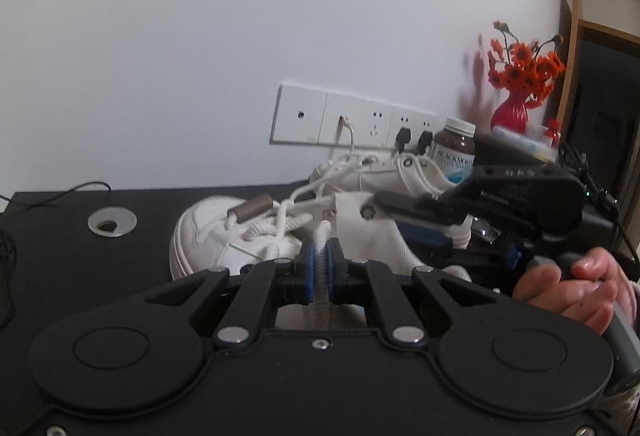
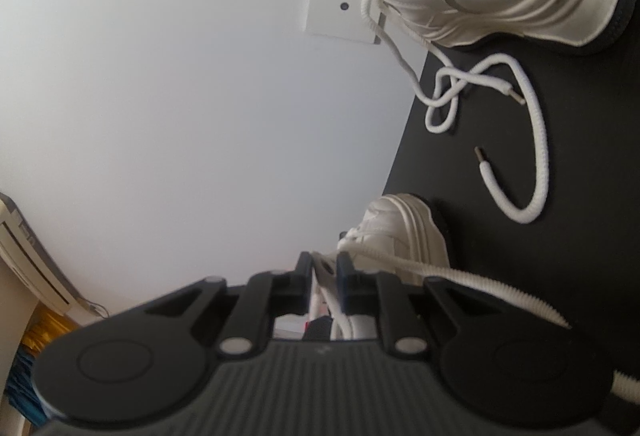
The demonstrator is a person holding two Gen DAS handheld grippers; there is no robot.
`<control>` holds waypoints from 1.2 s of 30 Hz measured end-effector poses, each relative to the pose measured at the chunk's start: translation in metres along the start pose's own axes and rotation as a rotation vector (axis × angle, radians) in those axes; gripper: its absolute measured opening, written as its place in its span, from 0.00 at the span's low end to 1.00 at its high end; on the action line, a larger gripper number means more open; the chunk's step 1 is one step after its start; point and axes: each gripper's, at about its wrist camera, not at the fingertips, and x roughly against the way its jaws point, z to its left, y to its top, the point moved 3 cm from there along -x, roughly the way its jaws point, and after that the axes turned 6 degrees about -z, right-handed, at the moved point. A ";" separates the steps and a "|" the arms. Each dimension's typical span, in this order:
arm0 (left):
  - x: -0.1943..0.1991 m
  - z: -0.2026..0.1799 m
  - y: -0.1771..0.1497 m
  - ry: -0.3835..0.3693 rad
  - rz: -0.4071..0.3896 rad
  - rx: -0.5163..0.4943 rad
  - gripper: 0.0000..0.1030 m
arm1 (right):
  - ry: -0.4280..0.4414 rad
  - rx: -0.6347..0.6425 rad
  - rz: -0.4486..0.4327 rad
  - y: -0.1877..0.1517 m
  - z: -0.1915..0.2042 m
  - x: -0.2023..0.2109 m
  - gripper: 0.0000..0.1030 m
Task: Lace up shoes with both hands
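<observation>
Left wrist: shoe near table edge.

On the black desk before me I see a brown bottle, a red vase of orange flowers, and wall sockets behind.

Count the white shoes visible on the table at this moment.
2. The near shoe lies on the black table just beyond the left gripper, toe pointing left. The far shoe sits behind it against the wall sockets. Nothing suggests a hidden third.
</observation>
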 end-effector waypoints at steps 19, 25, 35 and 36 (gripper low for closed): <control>-0.003 0.004 0.002 -0.067 0.021 -0.123 0.05 | 0.003 -0.005 0.003 -0.001 0.001 -0.004 0.12; 0.003 -0.003 0.003 -0.092 0.026 -0.196 0.05 | 0.004 -0.008 0.007 -0.001 0.000 -0.006 0.13; -0.005 -0.004 0.003 -0.043 0.032 -0.194 0.06 | 0.002 0.000 0.004 -0.002 0.000 -0.013 0.13; -0.006 -0.005 0.004 -0.035 0.032 -0.194 0.06 | 0.002 0.002 0.004 -0.002 0.000 -0.014 0.13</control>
